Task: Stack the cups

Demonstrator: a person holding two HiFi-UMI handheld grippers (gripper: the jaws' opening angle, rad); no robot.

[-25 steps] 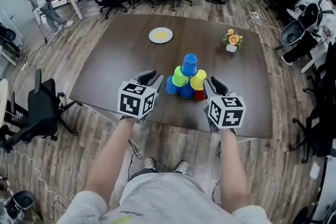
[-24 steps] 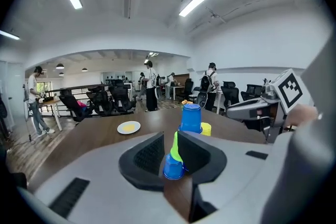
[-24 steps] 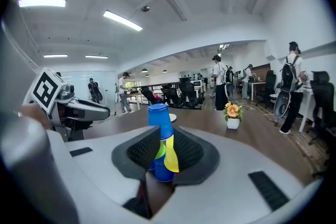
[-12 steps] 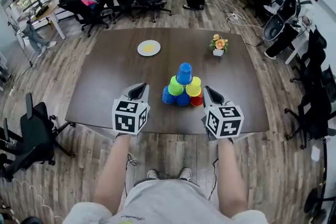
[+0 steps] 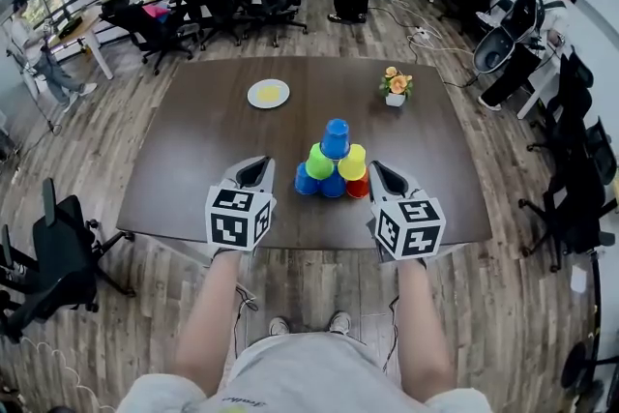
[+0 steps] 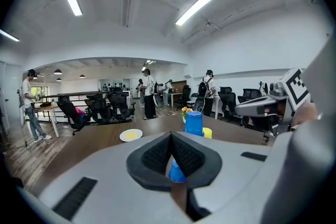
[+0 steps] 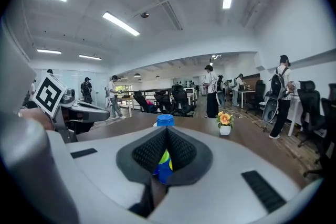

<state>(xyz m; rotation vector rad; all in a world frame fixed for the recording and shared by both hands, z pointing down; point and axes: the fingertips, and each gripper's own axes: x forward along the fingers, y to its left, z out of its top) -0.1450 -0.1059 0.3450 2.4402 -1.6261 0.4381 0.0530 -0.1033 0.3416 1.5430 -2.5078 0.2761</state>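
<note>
Several plastic cups stand upside down as a pyramid on the dark brown table (image 5: 193, 150). A blue cup (image 5: 335, 138) tops it, over a green cup (image 5: 319, 162) and a yellow cup (image 5: 352, 162), with two blue cups and a red cup (image 5: 360, 189) at the bottom. My left gripper (image 5: 255, 172) sits just left of the pyramid, shut and empty. My right gripper (image 5: 379, 176) sits just right of it, also shut and empty. In the left gripper view the top blue cup (image 6: 193, 123) rises behind the closed left gripper (image 6: 171, 148). In the right gripper view the same cup (image 7: 165, 120) shows above the closed right gripper (image 7: 167, 145).
A white plate (image 5: 268, 93) with something yellow on it lies at the far left of the table. A small flower pot (image 5: 395, 87) stands at the far right. Office chairs (image 5: 58, 247) ring the table, and people stand at the back of the room. The table's near edge runs just under both grippers.
The jaws of both grippers have closed with nothing between them. Both grippers stay beside the pyramid, and the cups have not moved.
</note>
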